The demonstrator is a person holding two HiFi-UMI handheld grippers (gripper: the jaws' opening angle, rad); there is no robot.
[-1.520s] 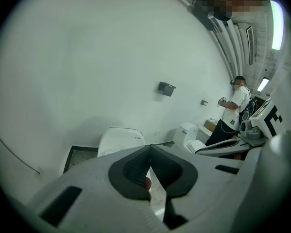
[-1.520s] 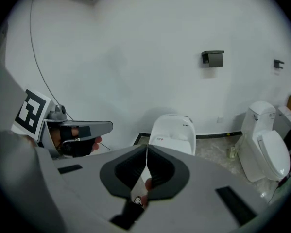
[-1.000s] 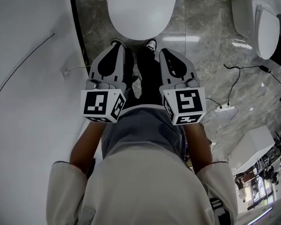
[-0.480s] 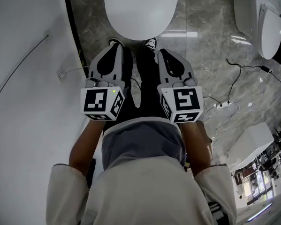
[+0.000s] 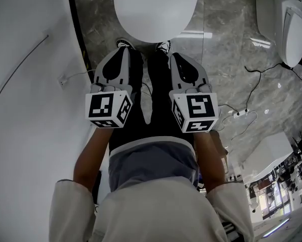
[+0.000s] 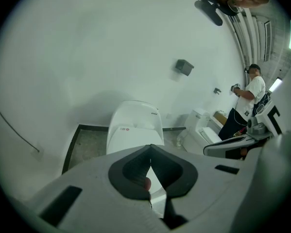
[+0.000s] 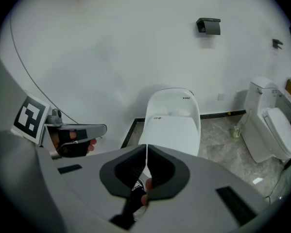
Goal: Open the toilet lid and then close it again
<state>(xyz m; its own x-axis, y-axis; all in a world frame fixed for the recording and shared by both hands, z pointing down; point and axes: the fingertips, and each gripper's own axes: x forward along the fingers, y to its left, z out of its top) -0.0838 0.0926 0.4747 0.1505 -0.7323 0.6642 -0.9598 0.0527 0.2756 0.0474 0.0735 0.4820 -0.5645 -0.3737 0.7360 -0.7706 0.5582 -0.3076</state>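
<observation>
A white toilet (image 5: 156, 9) stands straight ahead with its lid (image 7: 172, 132) down flat. In the head view my left gripper (image 5: 121, 52) and right gripper (image 5: 177, 57) hang side by side just short of the bowl's front edge, above the person's legs and shoes. Both are shut with nothing between the jaws, which meet at the tips in the left gripper view (image 6: 150, 147) and the right gripper view (image 7: 146, 147). Neither touches the toilet. Each gripper view shows the toilet (image 6: 135, 130) beyond its jaws.
A white wall runs along the left with a thin cable (image 5: 19, 64) on it. A second toilet (image 7: 271, 125) stands to the right on the grey marble floor (image 5: 226, 44). Cables and a power strip (image 5: 241, 116) lie right of my right gripper. Another person (image 6: 249, 101) stands far right.
Both grippers have sunk a little together, still side by side and shut. The head view has drifted, so the second toilet has slid toward the right edge.
</observation>
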